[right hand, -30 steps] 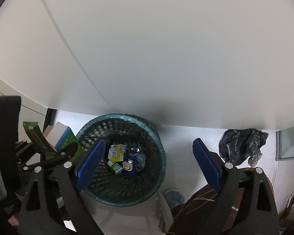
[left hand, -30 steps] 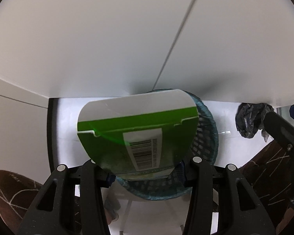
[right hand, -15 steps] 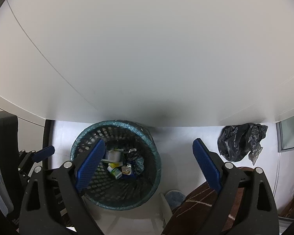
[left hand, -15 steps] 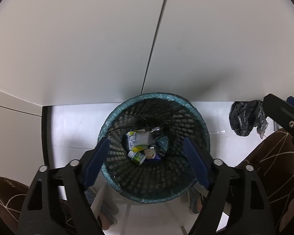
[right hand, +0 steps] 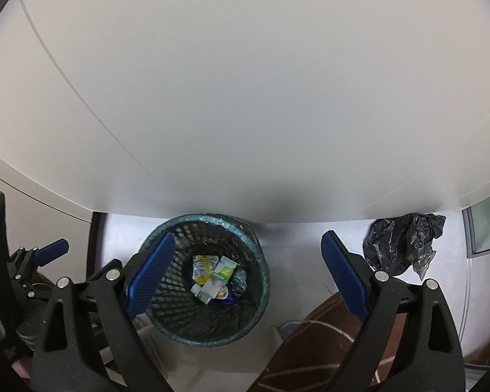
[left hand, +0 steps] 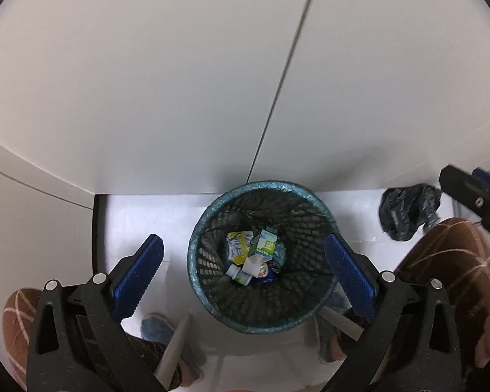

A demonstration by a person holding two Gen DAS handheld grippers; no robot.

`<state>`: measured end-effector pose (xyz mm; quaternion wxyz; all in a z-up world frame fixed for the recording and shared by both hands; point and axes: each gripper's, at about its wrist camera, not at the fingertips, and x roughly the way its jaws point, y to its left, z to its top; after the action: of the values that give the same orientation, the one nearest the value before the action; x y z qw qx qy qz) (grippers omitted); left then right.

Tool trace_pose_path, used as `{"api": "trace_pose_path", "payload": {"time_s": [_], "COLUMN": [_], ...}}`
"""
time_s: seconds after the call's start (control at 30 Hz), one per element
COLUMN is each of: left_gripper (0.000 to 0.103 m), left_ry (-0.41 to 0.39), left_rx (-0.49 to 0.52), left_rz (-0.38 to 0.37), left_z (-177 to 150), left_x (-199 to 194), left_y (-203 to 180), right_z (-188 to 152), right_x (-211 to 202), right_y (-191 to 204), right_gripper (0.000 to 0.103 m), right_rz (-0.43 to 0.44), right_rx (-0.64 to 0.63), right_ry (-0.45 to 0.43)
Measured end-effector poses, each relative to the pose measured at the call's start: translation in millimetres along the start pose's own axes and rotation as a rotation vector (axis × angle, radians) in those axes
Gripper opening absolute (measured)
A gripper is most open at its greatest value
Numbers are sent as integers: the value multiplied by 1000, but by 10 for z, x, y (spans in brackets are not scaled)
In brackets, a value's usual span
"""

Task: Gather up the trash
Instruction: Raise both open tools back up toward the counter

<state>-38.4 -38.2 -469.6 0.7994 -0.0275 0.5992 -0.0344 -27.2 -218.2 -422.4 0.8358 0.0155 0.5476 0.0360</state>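
Jaws of the left gripper [left hand: 244,268] stand spread wide with nothing between the blue ribbed pads, having just been opening; it points steeply down over the mesh wastebasket [left hand: 261,320]. The right gripper [right hand: 248,269] is likewise open and empty, aimed down with its left pad overlapping the basket's rim in its own view. The wastebasket is round, of dark open lattice, lined with a teal plastic bag folded over the rim, and stands on the pale glossy floor [left hand: 137,222] right against the white wall [left hand: 147,81], below a thin vertical seam in the panelling. At its bottom lies the trash [left hand: 250,256]: a green-and-white carton on top, a yellow-and-white wrapper beside it, a small white-capped bottle and a dark blue foil piece, all touching in one heap. A crumpled black plastic bag [right hand: 403,246] lies on the floor near the wall, well apart from the basket on its right. Brown trouser legs [left hand: 447,261] with thin pale lines flank the basket at the lower edges, with blue slippers [left hand: 156,325] just beside its base.
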Motion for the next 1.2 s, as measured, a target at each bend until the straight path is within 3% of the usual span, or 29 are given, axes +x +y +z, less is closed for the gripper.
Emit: {"api": "trace_pose_path", "payload": {"time_s": [0.5, 1.2], "left_gripper": [97, 97], "left_ry": [-160, -434], "left_rx": [-4, 12], "left_rz": [20, 50], "left_z": [3, 266], "left_x": [-1268, -3092], "left_y": [77, -198], "right_z": [40, 494], "right_x": [-943, -2562], "right_y": [-61, -371], "right_gripper": [87, 87], "right_rz": [0, 12], "right_rx": [-10, 32], "right_ry": [-157, -384]}}
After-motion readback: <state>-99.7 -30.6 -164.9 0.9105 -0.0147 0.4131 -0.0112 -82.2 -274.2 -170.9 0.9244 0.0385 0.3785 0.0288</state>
